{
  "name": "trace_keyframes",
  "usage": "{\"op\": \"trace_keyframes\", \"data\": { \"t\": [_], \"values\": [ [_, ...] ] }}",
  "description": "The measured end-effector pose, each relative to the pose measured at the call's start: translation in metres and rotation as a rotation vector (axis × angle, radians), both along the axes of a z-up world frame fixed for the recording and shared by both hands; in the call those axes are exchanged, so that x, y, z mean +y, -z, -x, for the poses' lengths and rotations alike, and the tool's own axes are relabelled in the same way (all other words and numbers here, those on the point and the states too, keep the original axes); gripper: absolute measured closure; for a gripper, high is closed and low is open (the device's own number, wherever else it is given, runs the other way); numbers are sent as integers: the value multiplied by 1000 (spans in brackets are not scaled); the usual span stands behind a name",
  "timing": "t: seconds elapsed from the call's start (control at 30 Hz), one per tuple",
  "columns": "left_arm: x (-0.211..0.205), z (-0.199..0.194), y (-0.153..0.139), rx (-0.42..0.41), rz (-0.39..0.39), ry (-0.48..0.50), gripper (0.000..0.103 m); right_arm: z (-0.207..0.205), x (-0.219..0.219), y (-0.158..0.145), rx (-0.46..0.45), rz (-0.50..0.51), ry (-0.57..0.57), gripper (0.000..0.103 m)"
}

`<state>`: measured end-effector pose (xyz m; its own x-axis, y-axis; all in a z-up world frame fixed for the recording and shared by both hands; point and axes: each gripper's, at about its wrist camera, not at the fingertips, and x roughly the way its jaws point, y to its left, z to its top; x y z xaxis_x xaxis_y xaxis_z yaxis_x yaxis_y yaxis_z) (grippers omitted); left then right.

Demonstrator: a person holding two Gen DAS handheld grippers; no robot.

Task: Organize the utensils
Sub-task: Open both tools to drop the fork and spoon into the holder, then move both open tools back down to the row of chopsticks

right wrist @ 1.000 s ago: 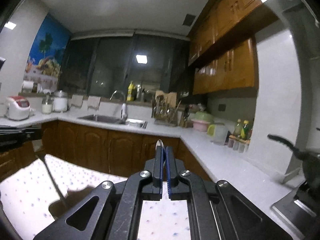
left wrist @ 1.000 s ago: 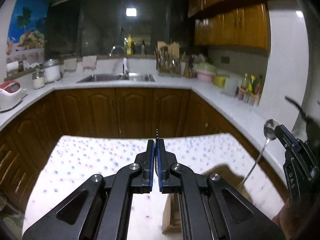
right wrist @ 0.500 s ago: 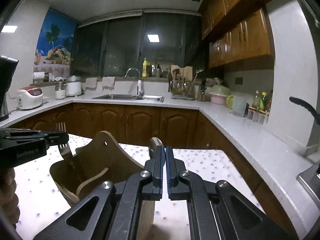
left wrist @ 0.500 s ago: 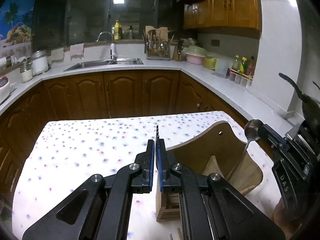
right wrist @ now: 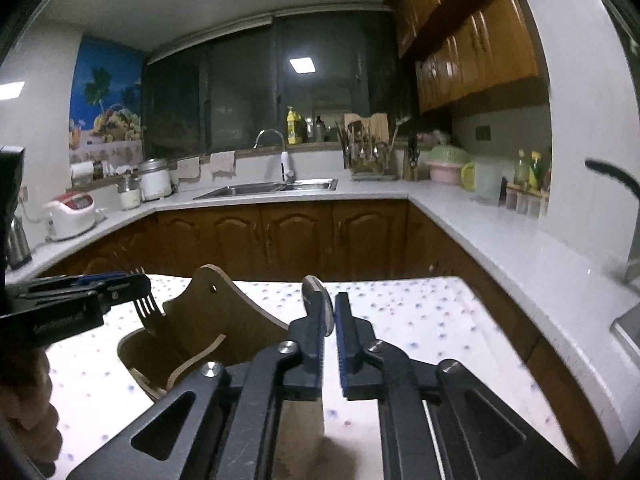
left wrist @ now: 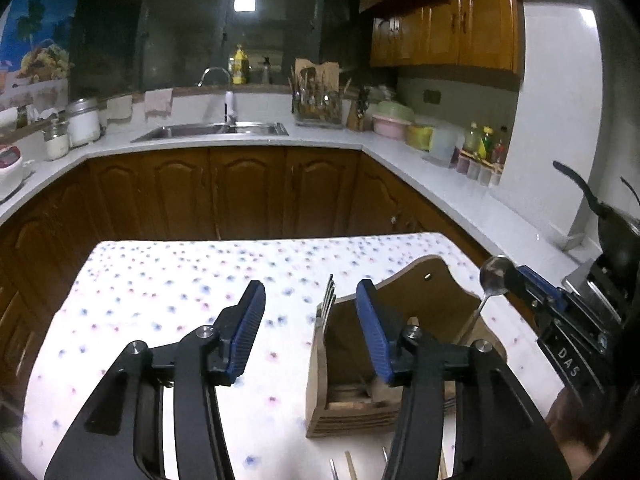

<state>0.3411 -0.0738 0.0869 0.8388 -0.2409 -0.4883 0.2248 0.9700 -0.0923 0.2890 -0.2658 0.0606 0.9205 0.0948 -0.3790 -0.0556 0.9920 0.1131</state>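
The wooden holder (left wrist: 404,344) stands on the dotted cloth of the desk (left wrist: 168,304), toward its right side. A fork (left wrist: 325,306) already stands in the holder's left end, prongs up, and the left claw (left wrist: 310,330) has just been opening around it: its blue pads now stand wide apart with nothing pressed between them, the fork just ahead of the gap. A spoon (left wrist: 494,276) hangs bowl up over the right end of the holder, its handle reaching down inside. The right claw (right wrist: 329,322) has just been opening as well; in its own view the pads stand narrowly apart with the spoon's bowl (right wrist: 316,300) between them, resting against the left pad, so the grip looks released or nearly so. More loose pieces (left wrist: 348,466) lie on the cloth at the near edge, too cut off to name.

The step in hand appears to be the drop-off of both pieces into the holder. Next, each claw probably needs to draw back clear of the upright handles without knocking them, then go down for the pieces left on the cloth.
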Motion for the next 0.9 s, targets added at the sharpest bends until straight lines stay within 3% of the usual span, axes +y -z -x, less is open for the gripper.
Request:
{"op": "trace_keyframes", "data": {
  "t": [0.07,0.13,0.27,0.33,0.47,0.67,0.9],
  "values": [
    [7,6,-4,-4,12,-7,50,4,-10,-4,1,-47,-2,74],
    [16,15,-8,-12,24,-29,44,10,-15,-5,-4,-82,1,50],
    [35,33,-11,-9,55,-61,36,27,-31,-15,-14,-165,8,33],
    [45,46,-11,-4,67,-81,26,39,-38,-19,-29,-210,18,9],
    [58,75,-8,-5,79,-117,13,69,-45,-28,-67,-268,16,2],
    [77,117,9,42,125,-129,13,111,-46,-27,-62,-301,4,1],
    [86,155,37,106,146,-155,13,161,-43,-1,-3,-325,40,1]
  ]
}}
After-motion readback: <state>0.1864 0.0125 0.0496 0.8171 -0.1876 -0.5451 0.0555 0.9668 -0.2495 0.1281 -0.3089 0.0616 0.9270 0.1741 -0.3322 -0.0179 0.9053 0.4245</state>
